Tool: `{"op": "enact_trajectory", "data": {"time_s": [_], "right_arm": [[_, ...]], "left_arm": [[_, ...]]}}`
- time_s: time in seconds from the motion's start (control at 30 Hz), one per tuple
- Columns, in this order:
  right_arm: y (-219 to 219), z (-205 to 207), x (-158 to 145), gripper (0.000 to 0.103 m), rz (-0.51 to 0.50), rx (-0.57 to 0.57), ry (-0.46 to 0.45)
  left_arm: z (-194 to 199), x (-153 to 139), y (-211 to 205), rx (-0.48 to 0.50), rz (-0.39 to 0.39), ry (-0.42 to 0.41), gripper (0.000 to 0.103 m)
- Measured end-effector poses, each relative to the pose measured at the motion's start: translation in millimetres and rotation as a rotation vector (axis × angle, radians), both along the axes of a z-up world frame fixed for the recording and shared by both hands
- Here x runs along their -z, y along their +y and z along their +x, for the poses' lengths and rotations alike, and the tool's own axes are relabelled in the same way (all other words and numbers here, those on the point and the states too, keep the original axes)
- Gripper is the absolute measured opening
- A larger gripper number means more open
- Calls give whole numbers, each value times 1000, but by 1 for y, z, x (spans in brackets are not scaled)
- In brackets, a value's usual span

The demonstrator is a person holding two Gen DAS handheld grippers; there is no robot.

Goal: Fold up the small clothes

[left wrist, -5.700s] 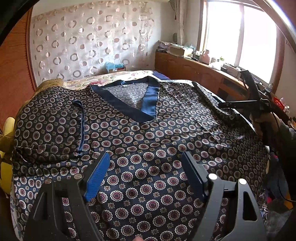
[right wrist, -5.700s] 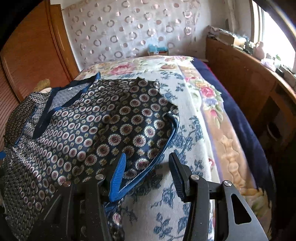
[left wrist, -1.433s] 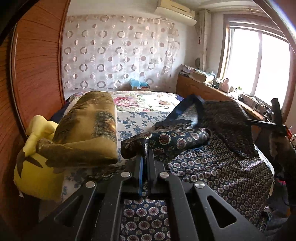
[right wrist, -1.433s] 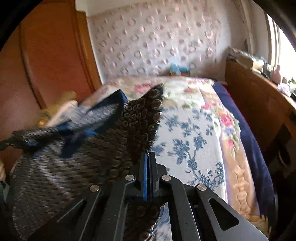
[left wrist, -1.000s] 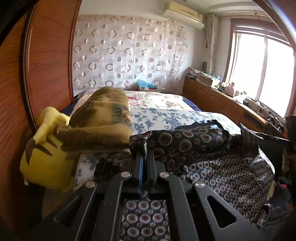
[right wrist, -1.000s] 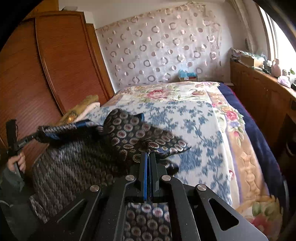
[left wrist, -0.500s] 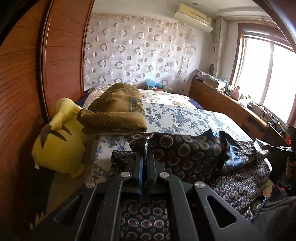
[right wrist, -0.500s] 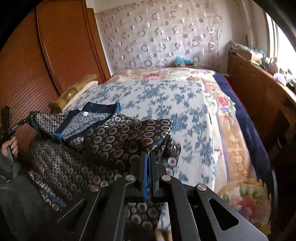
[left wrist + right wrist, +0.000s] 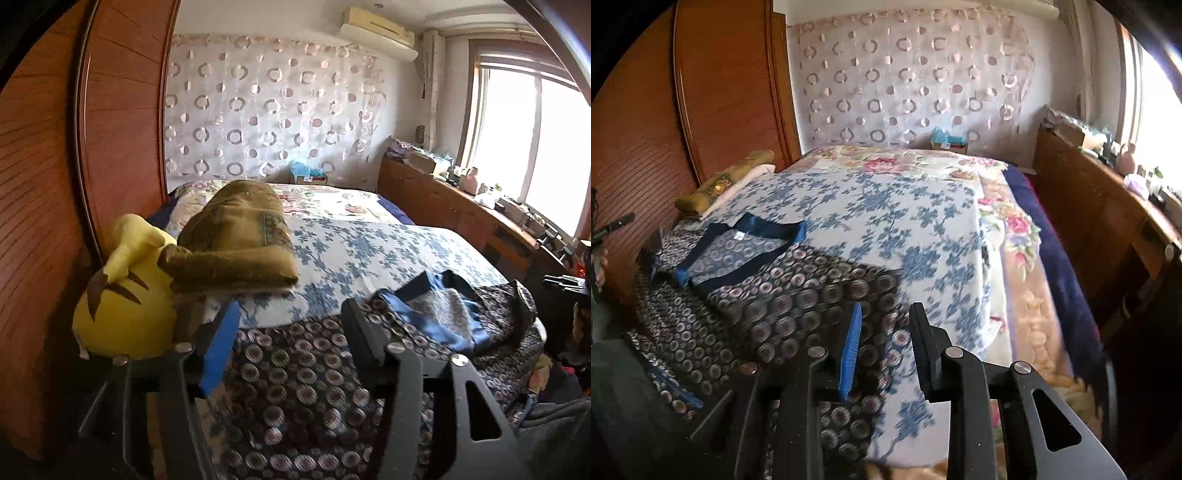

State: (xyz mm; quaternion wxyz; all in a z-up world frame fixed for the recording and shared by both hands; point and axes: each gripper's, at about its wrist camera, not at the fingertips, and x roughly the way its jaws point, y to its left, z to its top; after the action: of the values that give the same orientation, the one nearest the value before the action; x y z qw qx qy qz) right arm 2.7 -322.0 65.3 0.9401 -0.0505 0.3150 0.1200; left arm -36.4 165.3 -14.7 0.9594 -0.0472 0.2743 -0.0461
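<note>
Bedroom, bed under blue-flowered sheet. Nearest, left gripper: jaws apart, just opened, nothing pinched, patterned top lying slack below. Right gripper: jaws likewise just parted, narrower gap, fabric beneath but unclamped. Top folded over itself at near edge of bed, blue-trimmed neckline uppermost. Beyond, yellow plush toy and olive folded blanket against wooden wardrobe. Farthest, ring-patterned curtain.

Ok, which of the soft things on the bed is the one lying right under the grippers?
The dark circle-patterned top with the blue neckband; both open grippers hang over it. The olive folded blanket and yellow plush toy sit off by the wooden wardrobe.
</note>
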Motion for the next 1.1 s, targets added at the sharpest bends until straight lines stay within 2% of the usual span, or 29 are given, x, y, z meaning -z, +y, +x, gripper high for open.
{"op": "enact_trajectory", "data": {"time_s": [0.1,0.17,0.37,0.7,1.1], "right_arm": [[1,18,5,41,13,11,6],[1,23,8,43,17,18,14],[4,58,44,43,27,72,71],[-2,67,51,43,78,99,110],[4,73,55,47,98,55,131]], "left_arm": [[21,5,6,-6,10,21,62],[38,15,13,-20,22,53,62],[72,45,26,-41,63,164,62],[83,81,38,-55,75,286,62],[86,88,30,-40,101,315,62]]}}
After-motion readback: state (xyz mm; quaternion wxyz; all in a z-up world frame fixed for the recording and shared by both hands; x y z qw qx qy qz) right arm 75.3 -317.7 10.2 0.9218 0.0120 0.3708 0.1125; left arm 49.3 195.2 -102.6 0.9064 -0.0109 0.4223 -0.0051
